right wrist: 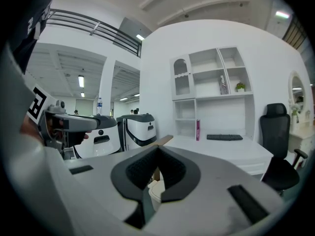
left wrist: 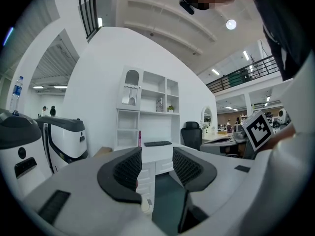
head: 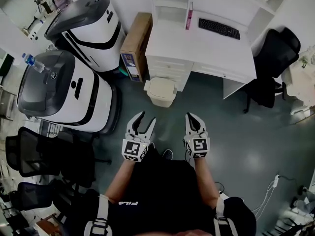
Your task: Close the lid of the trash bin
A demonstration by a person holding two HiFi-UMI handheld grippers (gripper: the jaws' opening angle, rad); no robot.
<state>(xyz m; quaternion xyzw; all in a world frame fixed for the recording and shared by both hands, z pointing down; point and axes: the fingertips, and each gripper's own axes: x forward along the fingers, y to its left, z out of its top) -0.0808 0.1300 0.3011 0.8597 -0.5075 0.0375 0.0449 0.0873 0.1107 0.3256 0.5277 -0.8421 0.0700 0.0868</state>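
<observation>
The cream trash bin [head: 160, 91] stands on the dark floor against the white desk's drawer unit, and its lid lies flat on top. Both grippers hang in the air short of it, nearer the person. My left gripper [head: 147, 117] is below and left of the bin; in the left gripper view its jaws [left wrist: 156, 154] stand apart with only the floor and desk showing between them. My right gripper [head: 193, 116] is below and right of the bin, its jaws [right wrist: 158, 151] closed tip to tip with nothing in them. Part of the bin [right wrist: 156, 193] shows under them.
A white desk [head: 206, 48] with a black keyboard [head: 219, 28] stands behind the bin. A cardboard box [head: 135, 43] leans beside it. Two large white machines [head: 69, 90] fill the left side. Black office chairs stand at the left [head: 34, 154] and right [head: 273, 65]. White cables [head: 268, 193] lie at the lower right.
</observation>
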